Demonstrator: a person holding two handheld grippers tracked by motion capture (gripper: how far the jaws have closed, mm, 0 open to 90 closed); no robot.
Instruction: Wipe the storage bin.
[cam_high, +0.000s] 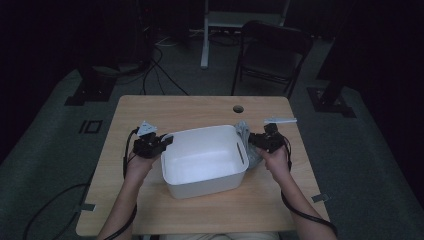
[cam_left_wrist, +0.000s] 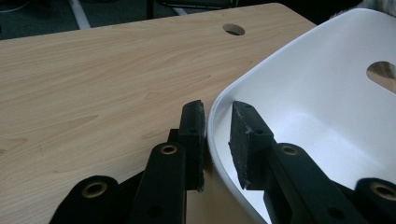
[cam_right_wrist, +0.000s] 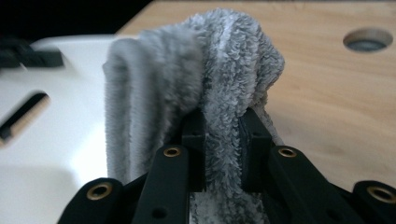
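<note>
The soft grey fluffy towel (cam_right_wrist: 210, 93) is bunched up tall in the middle of the right gripper view, and in the high view it sits right of centre, touching the right outside wall of the white plastic tub with slot handles (cam_high: 205, 160). The right gripper (cam_right_wrist: 223, 149) has its two black jaws squeezed tight on a fold of the towel, with fluff puffing out above and below the pads. The tub lies to the left of the towel in both of those pictures, so the towel has to go up and over the tub's rim toward the left to get inside; that is my guess at the next move. The towel's long side runs up and down in the right gripper view. The left gripper (cam_left_wrist: 217, 140) is on the far side of the tub from the towel, at the left of the high view. Its jaws sit close together on either side of the tub's thin rim, one pad outside and one inside, holding the tub on the light wooden table (cam_high: 150, 110). The bottom part of the towel is hidden behind the jaws. The room behind the table is dark and hard to make out.
</note>
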